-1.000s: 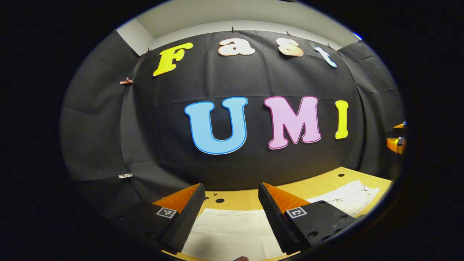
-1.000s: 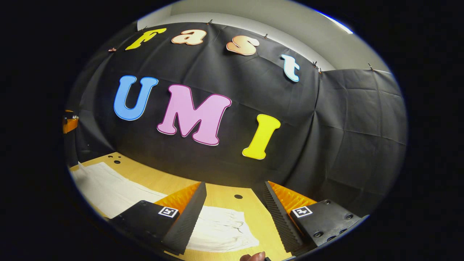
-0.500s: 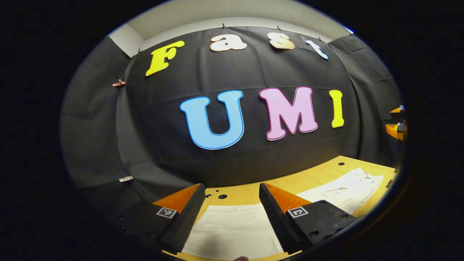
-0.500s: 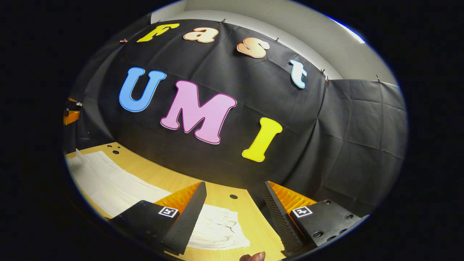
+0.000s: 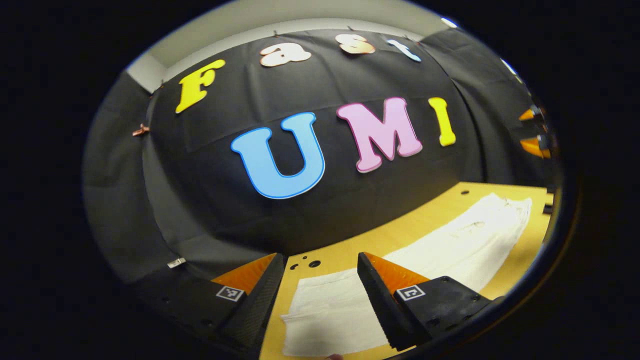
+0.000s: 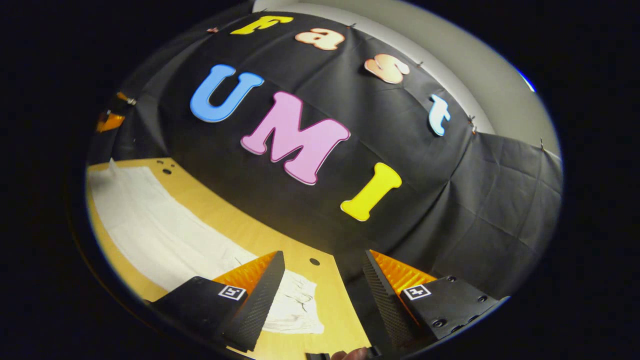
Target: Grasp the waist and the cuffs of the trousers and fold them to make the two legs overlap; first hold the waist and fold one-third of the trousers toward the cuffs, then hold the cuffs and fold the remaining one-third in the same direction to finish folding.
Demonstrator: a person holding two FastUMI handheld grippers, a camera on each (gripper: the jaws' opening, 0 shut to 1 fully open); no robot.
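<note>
Left gripper view: looked along the left gripper [image 5: 320, 262], fingers spread wide apart, clamped on nothing, held above the cuff end.
Trousers [image 5: 450, 245]: white, lay flat and lengthwise on the wooden table [image 5: 425, 212]; cuffs [image 5: 320, 312] seen between the fingers, waist [image 5: 510, 205] far off at the right edge.
Other gripper [image 5: 532, 130]: glimpsed at the far right edge; state could not be told from there.
Right gripper view: looked along the right gripper [image 6: 324, 260], fingers likewise wide apart, gripping nothing.
Waist end [image 6: 295, 305]: crumpled, with drawstring, partly behind the near finger [image 6: 252, 305]; legs stretched away to the left [image 6: 145, 220].
Table holes [image 6: 314, 261]: dark, near the wall.
</note>
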